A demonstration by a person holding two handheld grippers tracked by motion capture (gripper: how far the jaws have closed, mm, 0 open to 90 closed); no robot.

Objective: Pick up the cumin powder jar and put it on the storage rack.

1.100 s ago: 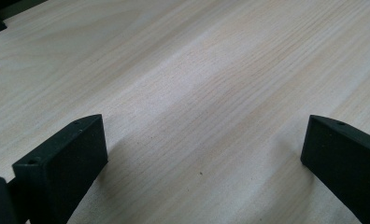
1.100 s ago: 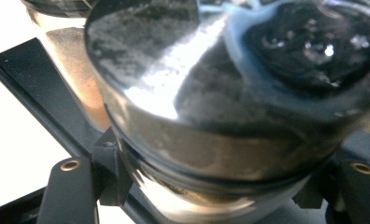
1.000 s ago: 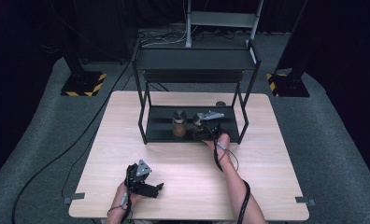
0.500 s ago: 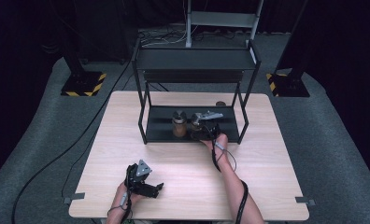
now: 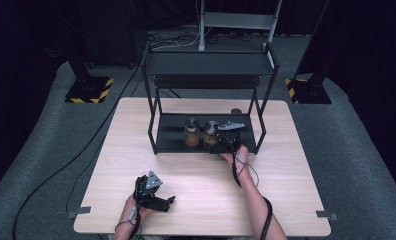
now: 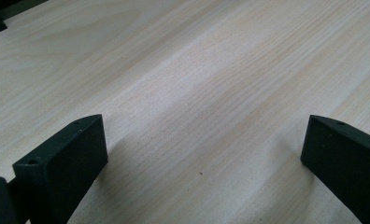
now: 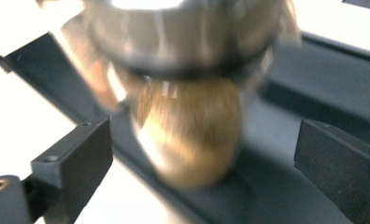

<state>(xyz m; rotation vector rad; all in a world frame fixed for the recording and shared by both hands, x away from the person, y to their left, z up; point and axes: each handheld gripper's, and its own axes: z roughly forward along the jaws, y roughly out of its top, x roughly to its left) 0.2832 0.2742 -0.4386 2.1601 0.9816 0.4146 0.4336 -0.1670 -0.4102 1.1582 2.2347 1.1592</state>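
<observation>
A black two-level rack (image 5: pixel 208 64) stands on the wooden table. Two glass jars with metal lids and brown contents stand on its lower shelf (image 5: pixel 170 136), a left jar (image 5: pixel 191 133) and a right jar (image 5: pixel 210 134). My right gripper (image 5: pixel 217 141) reaches in at the right jar. In the right gripper view the blurred jar (image 7: pixel 188 112) stands between the jaws with a gap on each side. The right gripper (image 7: pixel 202 163) is open, its jaws having just been opening. My left gripper (image 5: pixel 169 201) lies on the table near the front edge. That left gripper (image 6: pixel 202 158) is open over bare wood.
The rack's posts (image 5: pixel 153 125) and top shelf close in the space around the jars. A small brown round thing (image 5: pixel 236 111) lies on the table behind the rack. Cables trail from both grippers. Black stands with striped bases (image 5: pixel 88 90) are on the floor beyond the table.
The right hand has barely shifted at the lower shelf, beside the right jar. The left gripper lies where it was.
</observation>
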